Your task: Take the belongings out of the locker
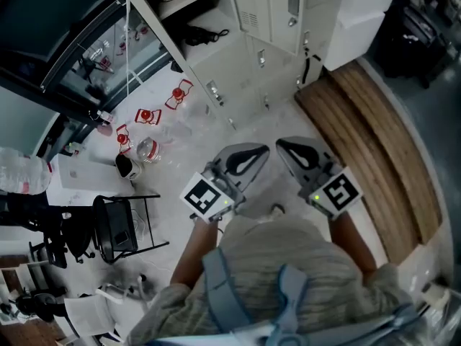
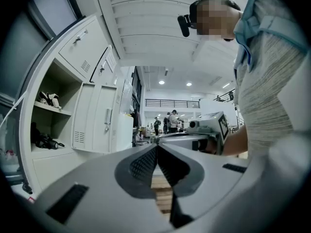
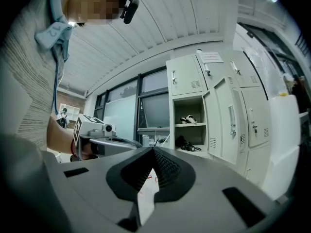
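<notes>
The grey left gripper has its ribbed jaws pressed together, with nothing between them. Off to its left stands an open white metal locker. A pale pair of shoes sits on its upper shelf, and a black strapped bundle lies on the one below.

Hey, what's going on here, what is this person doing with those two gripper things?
A person faces an open locker, holding the left gripper and the right gripper out in front. Both have their jaws together with nothing between them. A black-and-white item lies on the locker's upper shelf and a black item on the lower one. Neither has been taken out yet.
</notes>
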Demonstrator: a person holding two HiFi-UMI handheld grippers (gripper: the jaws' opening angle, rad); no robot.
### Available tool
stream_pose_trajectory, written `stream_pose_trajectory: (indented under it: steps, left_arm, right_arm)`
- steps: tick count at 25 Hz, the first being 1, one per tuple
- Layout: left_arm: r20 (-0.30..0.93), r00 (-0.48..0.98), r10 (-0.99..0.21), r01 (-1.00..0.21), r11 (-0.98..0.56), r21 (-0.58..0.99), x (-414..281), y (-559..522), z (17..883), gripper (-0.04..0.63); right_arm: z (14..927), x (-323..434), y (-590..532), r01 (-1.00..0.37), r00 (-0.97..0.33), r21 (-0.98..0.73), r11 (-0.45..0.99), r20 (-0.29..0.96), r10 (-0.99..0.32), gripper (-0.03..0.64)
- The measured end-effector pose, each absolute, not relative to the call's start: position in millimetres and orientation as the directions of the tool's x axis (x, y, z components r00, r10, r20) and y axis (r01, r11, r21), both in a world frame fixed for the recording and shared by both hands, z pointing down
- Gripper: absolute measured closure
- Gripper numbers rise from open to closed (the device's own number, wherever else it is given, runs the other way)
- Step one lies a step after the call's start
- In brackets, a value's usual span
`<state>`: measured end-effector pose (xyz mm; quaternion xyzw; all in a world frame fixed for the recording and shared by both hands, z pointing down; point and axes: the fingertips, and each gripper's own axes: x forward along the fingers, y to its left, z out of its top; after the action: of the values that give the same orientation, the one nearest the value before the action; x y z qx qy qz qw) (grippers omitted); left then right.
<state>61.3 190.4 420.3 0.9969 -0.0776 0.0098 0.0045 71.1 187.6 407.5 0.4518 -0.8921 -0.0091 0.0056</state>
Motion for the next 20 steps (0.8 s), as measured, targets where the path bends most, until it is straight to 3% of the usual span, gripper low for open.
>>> stream_pose_trajectory:
  steps: [9,20]
  left_arm:
    - [0.049,0.990,-0.129,-0.129,-0.992,-0.015,62.1,200.2,427.8,0.591]
    - [0.064,0.983,-0.173,-0.172,-0.985,-0.029,46.6,189.0,425.1,0.591]
  right_arm:
    - [399.9,68.6,194.3,-0.785,-0.619,0.018,0.619,-0.053,-0.784,0.614]
    - [402.8,57.4,184.8,-0.776,-0.630,0.063,0.628,-0.011,-0.777,0.614]
